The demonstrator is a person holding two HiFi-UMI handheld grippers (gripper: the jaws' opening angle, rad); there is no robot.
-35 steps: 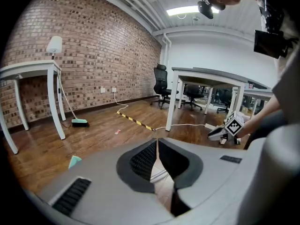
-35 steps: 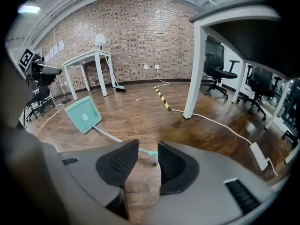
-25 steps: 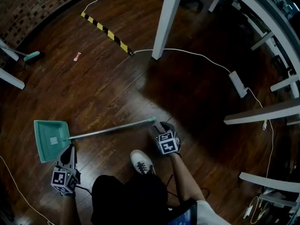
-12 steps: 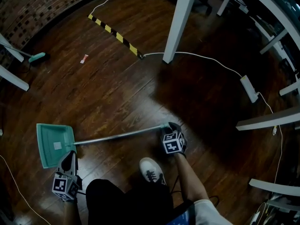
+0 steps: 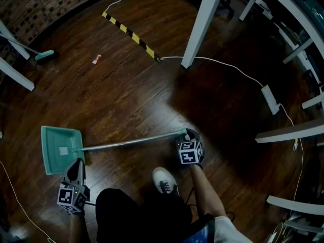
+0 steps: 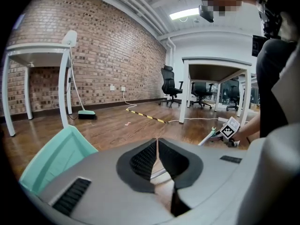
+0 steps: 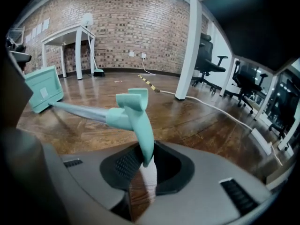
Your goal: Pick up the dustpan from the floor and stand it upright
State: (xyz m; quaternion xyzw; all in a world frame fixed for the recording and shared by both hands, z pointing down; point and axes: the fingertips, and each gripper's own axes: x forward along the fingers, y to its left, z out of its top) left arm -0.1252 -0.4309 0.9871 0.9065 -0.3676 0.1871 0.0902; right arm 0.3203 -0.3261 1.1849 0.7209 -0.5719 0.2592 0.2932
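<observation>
Nearest: person's shoe (image 5: 164,180) on the wood floor (image 5: 116,95), on the near side of the dustpan (image 5: 58,148), abt mid-length of its handle (image 5: 126,142).

L gripper (image 5: 76,162) hangs at the near edge of the dustpan's teal tray; can't tell if it touches. Its fingers (image 6: 143,161) meet tip to tip w/ nothing btwn them. Only floor and a bit of the handle show past the slit.

Dustpan lies on the floor, tray at one end. The metal handle runs out from it to a teal grip end (image 7: 133,109).

R gripper (image 5: 186,133) sits at that grip end. Its fingers (image 7: 123,165) are closing, w/ the grip's thin tail btwn them and the pads at its sides.

Beyond the dustpan's grip end:
- a white counter leg (image 5: 202,24)
- a white cable (image 5: 228,65) running from the leg's foot to a power strip (image 5: 270,99)

Beyond the handle:
- a yellow-black tape strip (image 5: 131,33) on the floor
- a small wrapper (image 5: 96,59)

Farthest, past the tray end:
- a teal broom head (image 5: 44,55) near the brick wall (image 5: 30,9)
- office chairs (image 6: 171,86) deep in the room
</observation>
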